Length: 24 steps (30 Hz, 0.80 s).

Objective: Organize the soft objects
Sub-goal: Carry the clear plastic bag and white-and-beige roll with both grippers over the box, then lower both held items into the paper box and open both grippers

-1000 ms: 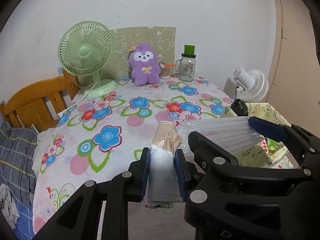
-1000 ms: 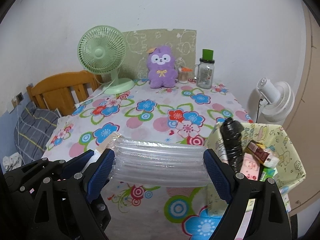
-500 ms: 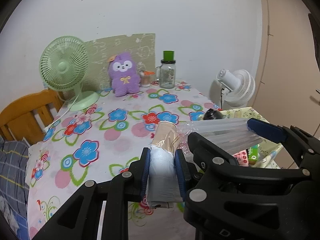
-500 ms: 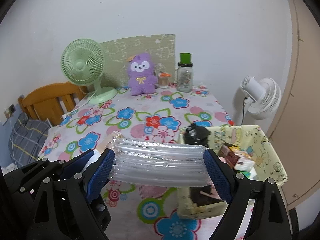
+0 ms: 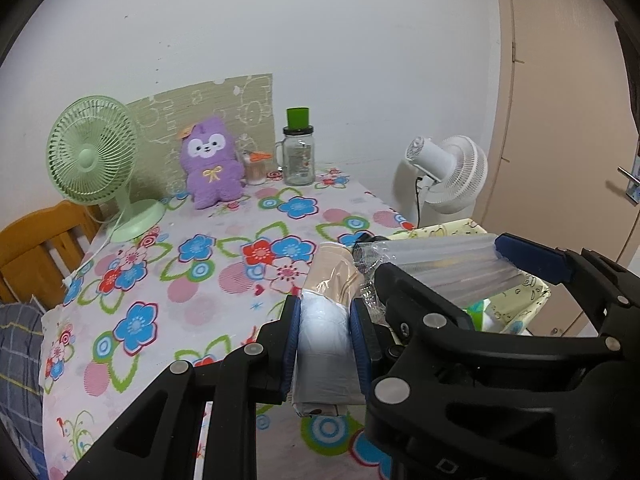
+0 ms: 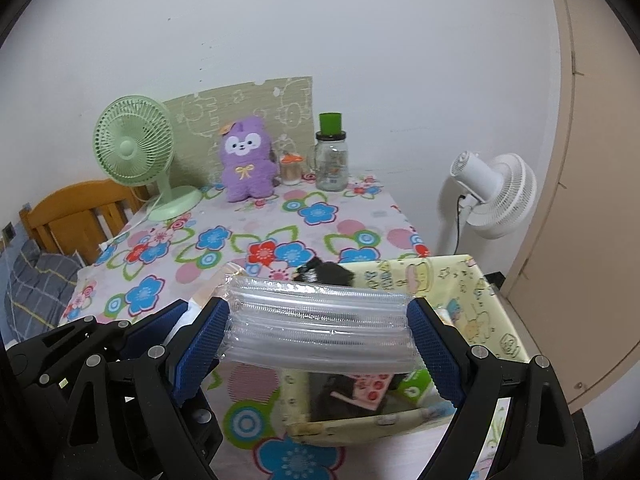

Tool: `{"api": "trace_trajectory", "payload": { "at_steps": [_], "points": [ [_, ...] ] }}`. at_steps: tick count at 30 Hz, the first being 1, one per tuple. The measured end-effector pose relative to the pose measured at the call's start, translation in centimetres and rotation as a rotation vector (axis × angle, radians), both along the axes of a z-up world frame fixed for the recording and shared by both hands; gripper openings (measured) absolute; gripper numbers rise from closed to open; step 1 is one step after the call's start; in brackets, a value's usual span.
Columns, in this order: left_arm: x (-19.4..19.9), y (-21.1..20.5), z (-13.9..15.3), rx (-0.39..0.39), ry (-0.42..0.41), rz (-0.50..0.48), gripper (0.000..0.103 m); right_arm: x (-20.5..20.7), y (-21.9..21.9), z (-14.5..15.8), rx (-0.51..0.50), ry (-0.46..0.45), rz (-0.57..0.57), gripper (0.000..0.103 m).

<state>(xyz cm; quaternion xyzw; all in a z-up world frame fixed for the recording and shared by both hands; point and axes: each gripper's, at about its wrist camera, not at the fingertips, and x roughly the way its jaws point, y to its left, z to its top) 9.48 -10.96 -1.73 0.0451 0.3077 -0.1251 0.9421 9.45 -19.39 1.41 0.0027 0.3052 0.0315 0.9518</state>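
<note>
Left gripper (image 5: 325, 354): blue pads pressed against both sides of a wrapped pack (image 5: 326, 344), grey-white at the near end, beige under clear film at the far end; held off the tabletop, lengthwise along the fingers.

Right gripper (image 6: 318, 350): blue pads set wide apart yet bearing on the two ends of an inflated air-column cushion (image 6: 318, 326), clear plastic, ribbed in parallel tubes, held crosswise. Seen in the left wrist view as well, just beside the left gripper, cushion (image 5: 444, 266) fanning toward the right.

Storage box (image 6: 486, 300): pale yellow, cartoon print, open top, at the right edge of the table; cushion poised above its near-left portion. Inside: a black item (image 6: 326, 272) at the far-left corner, a pink-and-red patterned packet (image 6: 370, 390), a green carton (image 6: 416, 386), other contents too shadowed to name.

Table (image 6: 256, 240): covered with a flowered cloth in blue, red, pink and green.

Along the far edge, against the wall:
- green desk fan (image 6: 134, 148), on round base, far left
- purple plush toy (image 6: 246, 160), upright, beside the fan
- small jar with orange lid (image 6: 291, 168), just beside the plush
- glass mug jar with green cap (image 6: 331, 156), to the right of the small jar

Beyond the table: white floor fan (image 6: 494, 196) to the right; wooden chair (image 6: 76, 210) to the left.
</note>
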Motion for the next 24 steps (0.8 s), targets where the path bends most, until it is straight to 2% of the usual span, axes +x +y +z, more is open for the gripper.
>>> {"api": "trace_trajectory", "payload": {
  "at_steps": [11,24],
  "points": [
    [0.5,-2.9,-0.3,0.012,-0.004,-0.04,0.025,0.4,-3.0,-0.3,0.001,-0.003,-0.035,0.091],
    [1.8,-5.6,-1.8,0.029,0.035,-0.062,0.025,1.9,-5.5,-2.0,0.005,0.037,-0.058,0.092]
  ]
}}
